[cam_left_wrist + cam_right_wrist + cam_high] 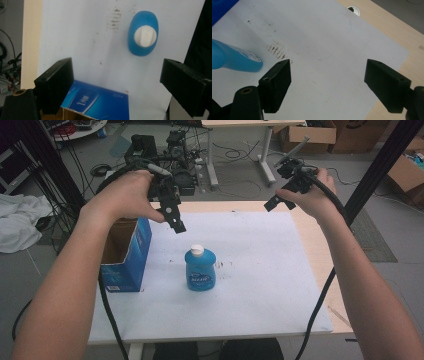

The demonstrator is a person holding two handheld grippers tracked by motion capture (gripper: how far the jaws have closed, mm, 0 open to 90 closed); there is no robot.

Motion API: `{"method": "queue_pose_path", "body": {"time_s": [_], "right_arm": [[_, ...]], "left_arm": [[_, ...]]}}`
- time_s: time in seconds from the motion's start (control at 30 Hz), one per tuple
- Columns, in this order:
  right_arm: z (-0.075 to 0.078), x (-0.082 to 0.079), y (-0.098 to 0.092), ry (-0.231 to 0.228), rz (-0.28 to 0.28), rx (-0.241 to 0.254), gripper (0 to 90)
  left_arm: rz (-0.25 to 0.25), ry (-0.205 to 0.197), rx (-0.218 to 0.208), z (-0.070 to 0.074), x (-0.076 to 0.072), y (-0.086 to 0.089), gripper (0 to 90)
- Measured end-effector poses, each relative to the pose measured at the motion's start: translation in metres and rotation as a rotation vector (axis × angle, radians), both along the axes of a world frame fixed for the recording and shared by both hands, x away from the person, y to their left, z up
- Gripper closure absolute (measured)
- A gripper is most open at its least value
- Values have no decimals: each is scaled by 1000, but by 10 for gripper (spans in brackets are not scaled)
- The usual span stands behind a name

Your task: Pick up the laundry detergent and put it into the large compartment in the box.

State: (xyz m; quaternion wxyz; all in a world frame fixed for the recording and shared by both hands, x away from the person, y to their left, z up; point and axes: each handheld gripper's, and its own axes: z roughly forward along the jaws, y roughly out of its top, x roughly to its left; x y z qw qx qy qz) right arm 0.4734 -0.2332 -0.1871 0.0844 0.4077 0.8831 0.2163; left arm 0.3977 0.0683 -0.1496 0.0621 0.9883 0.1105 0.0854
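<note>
A blue bottle (200,269) with a white cap stands upright near the middle of the white sheet. From above in the left gripper view, the bottle (143,33) lies beyond the jaws. An open blue cardboard box (126,254) sits at the table's left edge; its top edge (96,102) appears just under the left jaws. My left gripper (176,222) hovers open above the box's right side, left of and above the bottle. My right gripper (272,203) hangs open over the table's far right. The bottle's base (235,60) shows at the left of the right gripper view.
The white sheet (260,270) covers most of the wooden table (320,250), which has a cable hole (353,10). Brown smudges (277,50) mark the sheet beside the bottle. Cables, desks and cardboard boxes (307,135) stand on the floor beyond the table.
</note>
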Motion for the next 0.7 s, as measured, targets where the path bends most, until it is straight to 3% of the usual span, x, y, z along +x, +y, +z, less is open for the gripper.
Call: {"method": "queue_pose_path", "body": {"time_s": [0.7], "right_arm": [[-1, -2, -7, -2, -12, 11, 215]], "left_arm": [[-95, 72, 59, -42, -7, -33, 125]]}}
